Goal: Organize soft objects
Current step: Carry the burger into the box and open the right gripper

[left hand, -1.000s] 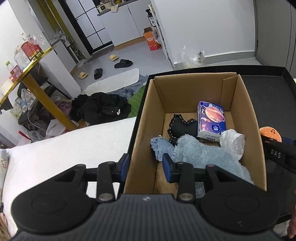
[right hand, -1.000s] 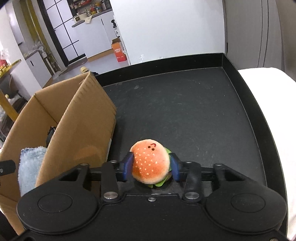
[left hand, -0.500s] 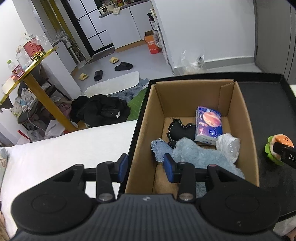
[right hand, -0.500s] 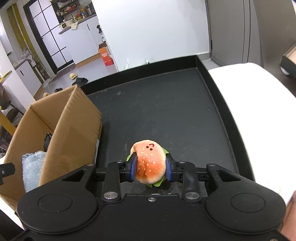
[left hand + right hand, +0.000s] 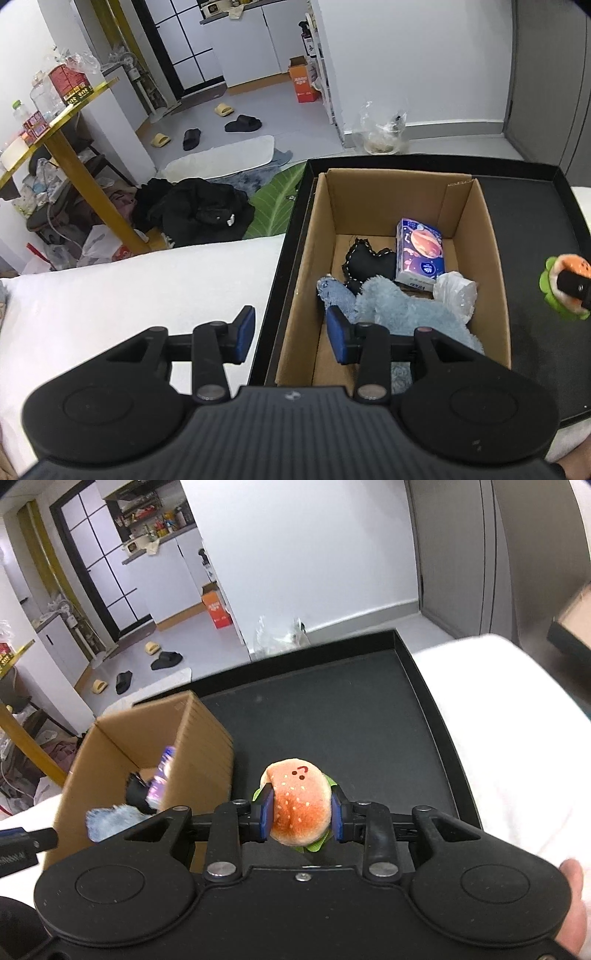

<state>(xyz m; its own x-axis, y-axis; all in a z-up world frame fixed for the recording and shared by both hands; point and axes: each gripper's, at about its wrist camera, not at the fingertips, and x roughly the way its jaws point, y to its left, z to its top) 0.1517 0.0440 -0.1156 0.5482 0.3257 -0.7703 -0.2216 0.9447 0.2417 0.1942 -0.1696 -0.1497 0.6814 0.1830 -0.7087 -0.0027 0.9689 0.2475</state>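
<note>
My right gripper (image 5: 300, 818) is shut on a plush burger (image 5: 300, 806) and holds it above the black tray (image 5: 343, 716), right of the cardboard box (image 5: 199, 760). The burger also shows at the right edge of the left wrist view (image 5: 567, 286). My left gripper (image 5: 290, 338) is open and empty above the box's near left wall (image 5: 299, 299). The box holds a light blue plush (image 5: 402, 310), a black heart cushion (image 5: 367, 264), a tissue pack (image 5: 421, 254) and a white plastic wad (image 5: 456, 293).
The black tray (image 5: 535, 229) lies on a white padded surface (image 5: 129, 295). A second box edge (image 5: 572, 624) sits at the far right. Beyond are a yellow table (image 5: 66, 147), black clothes (image 5: 192, 210) and slippers on the floor.
My right gripper has lifted the burger higher and back from the tray. The left gripper has pulled back and risen a little, staying open.
</note>
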